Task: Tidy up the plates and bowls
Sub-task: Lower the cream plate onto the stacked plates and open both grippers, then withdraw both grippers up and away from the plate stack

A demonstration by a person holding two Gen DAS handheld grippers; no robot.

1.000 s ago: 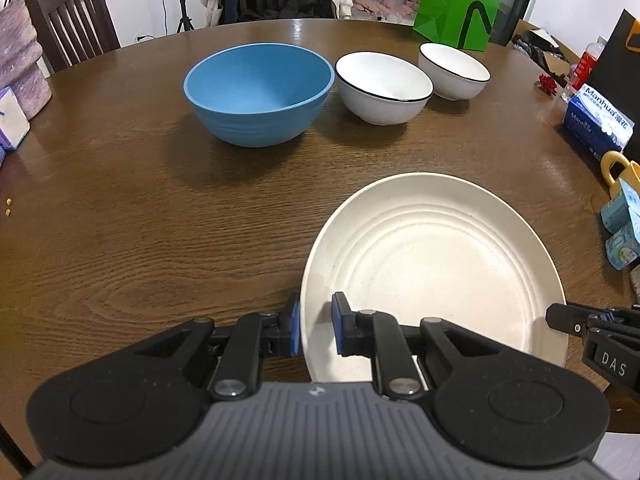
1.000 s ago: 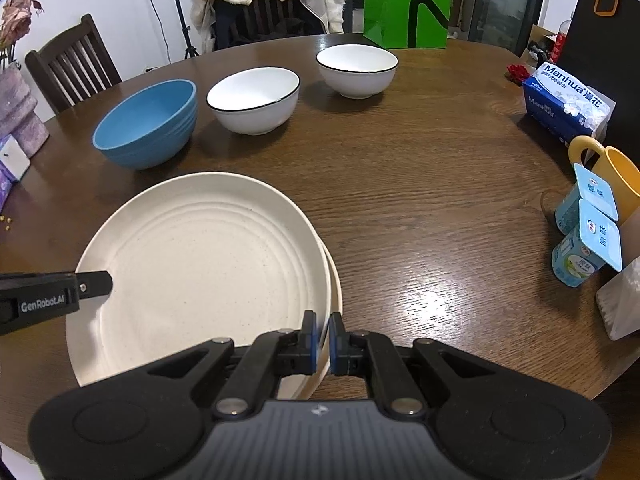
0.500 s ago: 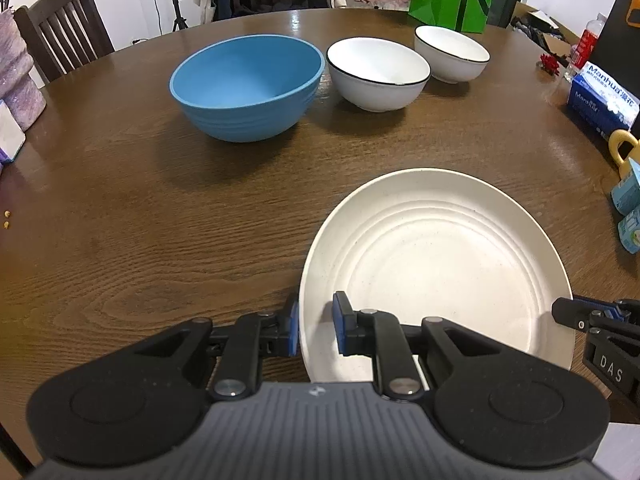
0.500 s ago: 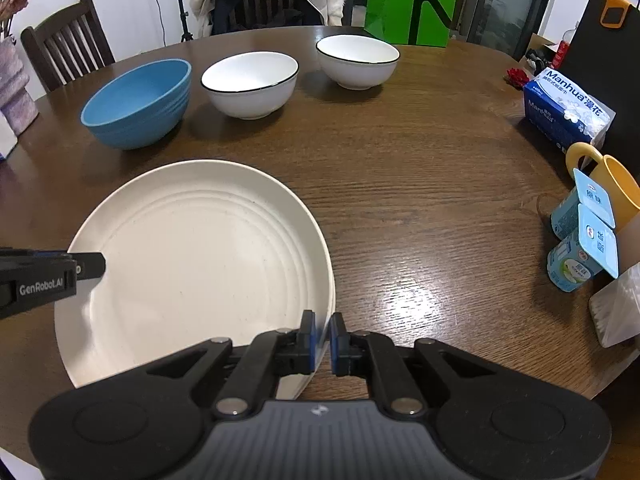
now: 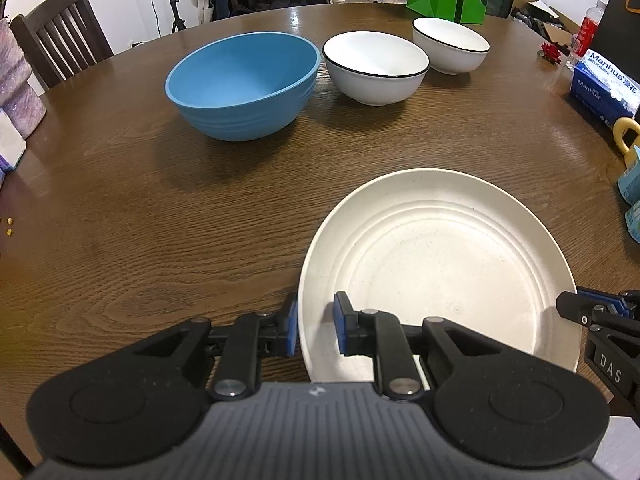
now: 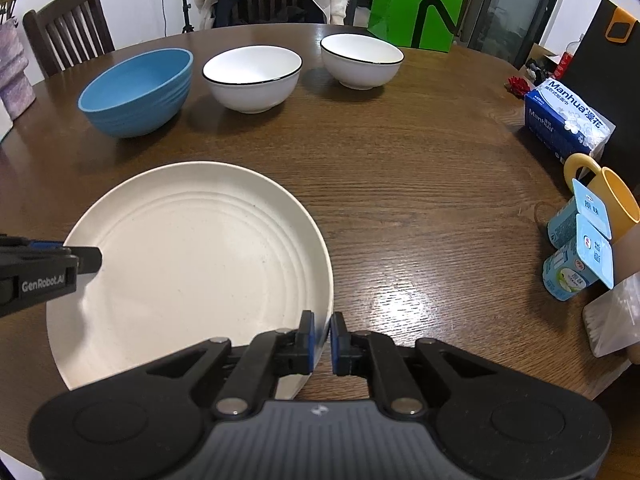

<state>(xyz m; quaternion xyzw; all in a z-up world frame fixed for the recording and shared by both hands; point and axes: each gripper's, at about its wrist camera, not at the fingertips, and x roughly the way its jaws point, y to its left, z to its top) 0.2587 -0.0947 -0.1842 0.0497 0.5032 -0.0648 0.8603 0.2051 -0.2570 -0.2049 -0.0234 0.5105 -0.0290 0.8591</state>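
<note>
A cream ridged plate [image 5: 432, 272] [image 6: 192, 264] lies low over the brown round table [image 6: 400, 184]; whether it rests on the wood I cannot tell. My left gripper [image 5: 316, 328] is shut on its left rim. The right gripper [image 6: 322, 340] is shut on its right rim. Each gripper's fingers also show in the other view, the left fingertips [image 6: 94, 258] and the right fingertips [image 5: 568, 308]. Beyond the plate stand a blue bowl [image 5: 244, 84] [image 6: 136, 92] and two black-rimmed white bowls [image 5: 376, 68] [image 5: 450, 46] in a row.
At the right edge sit a blue tissue pack [image 6: 568, 120], a yellow mug [image 6: 616, 196] and two yoghurt cups [image 6: 576, 256]. A green bag [image 6: 420, 4] stands at the far side. A wooden chair [image 6: 68, 28] stands behind the table at left.
A second plate's rim showed under the held plate's right edge a second ago; it is now hidden. Both grippers keep their hold on the plate.
</note>
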